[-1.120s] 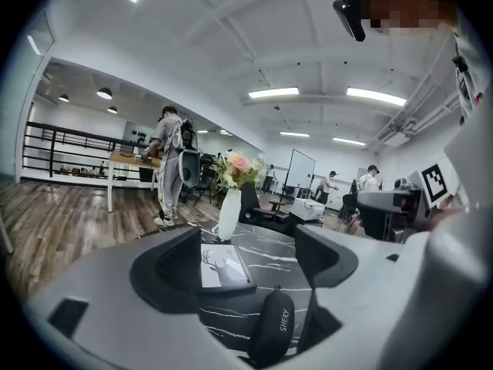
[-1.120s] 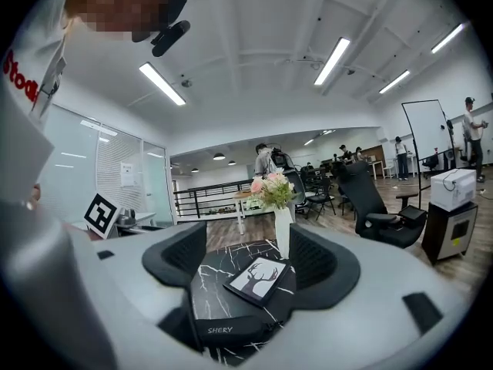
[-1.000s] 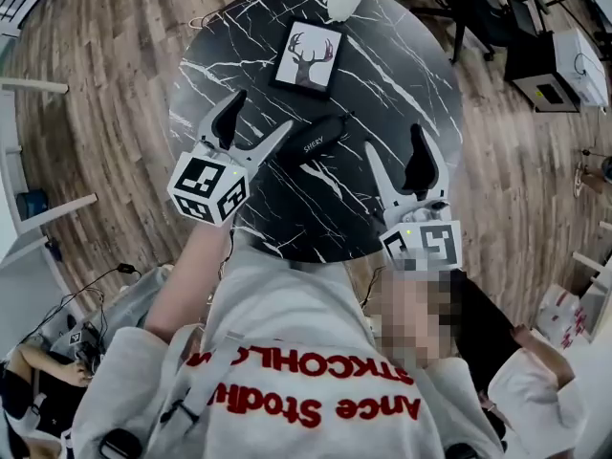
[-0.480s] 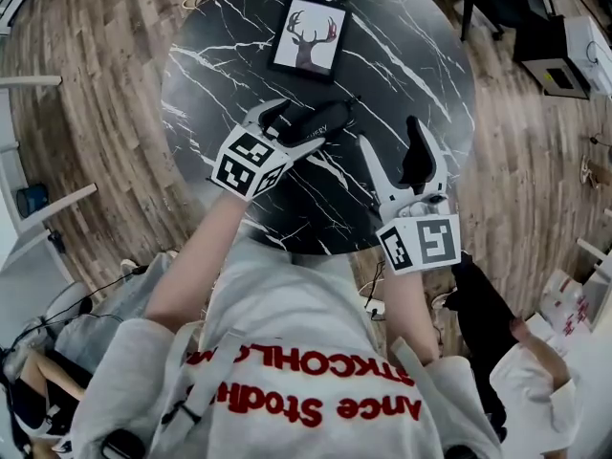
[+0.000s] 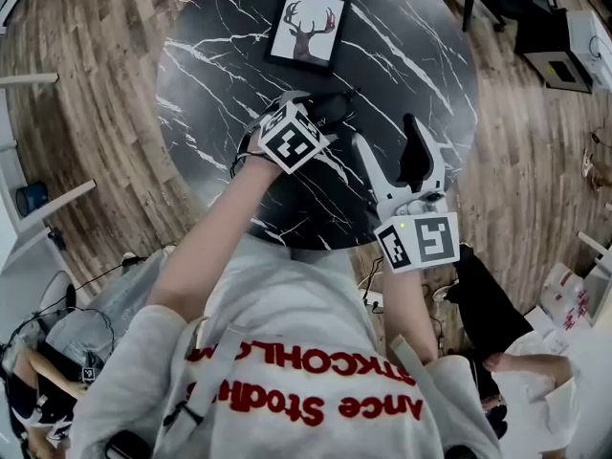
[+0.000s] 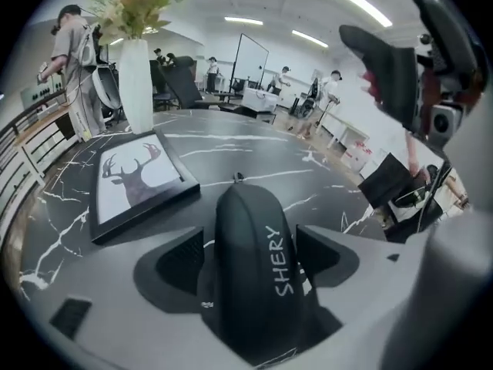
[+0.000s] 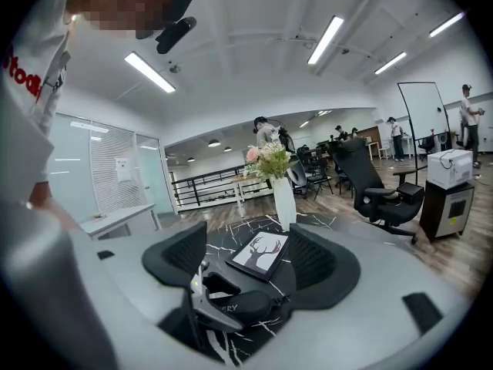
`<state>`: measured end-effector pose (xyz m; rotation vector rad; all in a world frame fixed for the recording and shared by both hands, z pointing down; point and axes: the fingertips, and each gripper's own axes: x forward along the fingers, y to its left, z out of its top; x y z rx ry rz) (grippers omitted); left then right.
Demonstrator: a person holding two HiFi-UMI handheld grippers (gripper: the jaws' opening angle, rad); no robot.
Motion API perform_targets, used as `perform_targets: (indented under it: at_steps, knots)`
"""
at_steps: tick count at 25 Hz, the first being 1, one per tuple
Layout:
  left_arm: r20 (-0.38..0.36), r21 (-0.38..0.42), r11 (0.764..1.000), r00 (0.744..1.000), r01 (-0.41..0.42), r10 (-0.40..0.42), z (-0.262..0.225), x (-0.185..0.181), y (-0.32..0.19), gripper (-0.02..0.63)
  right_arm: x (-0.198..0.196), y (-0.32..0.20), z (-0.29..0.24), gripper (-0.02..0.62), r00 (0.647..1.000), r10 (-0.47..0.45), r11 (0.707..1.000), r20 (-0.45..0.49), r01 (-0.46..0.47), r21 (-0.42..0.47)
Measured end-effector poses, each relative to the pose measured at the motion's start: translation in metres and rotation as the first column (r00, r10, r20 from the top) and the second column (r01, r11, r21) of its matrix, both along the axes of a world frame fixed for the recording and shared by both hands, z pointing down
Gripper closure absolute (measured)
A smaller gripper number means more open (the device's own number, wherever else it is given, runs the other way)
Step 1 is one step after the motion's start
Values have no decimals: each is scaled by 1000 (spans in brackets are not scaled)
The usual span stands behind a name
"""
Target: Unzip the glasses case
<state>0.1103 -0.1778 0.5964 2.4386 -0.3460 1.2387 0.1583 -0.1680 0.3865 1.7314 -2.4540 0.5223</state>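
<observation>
"What's the left forearm [image 5: 206,256] doing?"

"It's bare, stretched well forward and a bit inward. The left gripper [image 5: 316,115] is at the end of it, with its marker cube [image 5: 292,139] turned up toward the person's head."

"Are the jaws closed?"

"No, they're apart, one on each side of the glasses case [image 6: 250,230] and close to its flanks. I can't tell whether the pads touch it."

"And the other side?"

"The right forearm [image 5: 406,304] is tucked nearer the body. The right gripper [image 5: 387,146] points forward and sits well back from the left one. Its jaws are spread wide with nothing held between them."
</observation>
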Motion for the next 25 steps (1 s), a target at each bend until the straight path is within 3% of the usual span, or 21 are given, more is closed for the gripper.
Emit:
perform_targets:
  at_steps: [2,8,13,17,19,22,25]
  knots:
    - [10,-36,999,1000,-12,12,5,1,1,259,1,1,1,276,1000,0,1000,1,0,-3]
    - [24,-167,984,998,56,-53,4,-9,-3,268,2,3,7,276,1000,-16,1000,11,16,-22]
    - [30,-281,947,987,157,-155,6,-30,-3,267,-2,2,9,276,999,-33,999,21,34,-25]
    - [25,-349,920,984,176,-179,5,-43,3,267,-5,1,9,276,998,-49,998,26,49,-29]
    - [-6,-352,924,987,151,-163,1,-43,4,264,-7,1,9,276,998,-56,998,27,56,-29]
    - [-64,-305,947,991,96,-121,-10,-36,0,258,-9,1,9,276,998,-65,997,26,66,-27]
    - [-66,-166,984,996,-64,53,-19,-25,-4,232,-9,2,7,276,997,-69,997,23,69,-24]
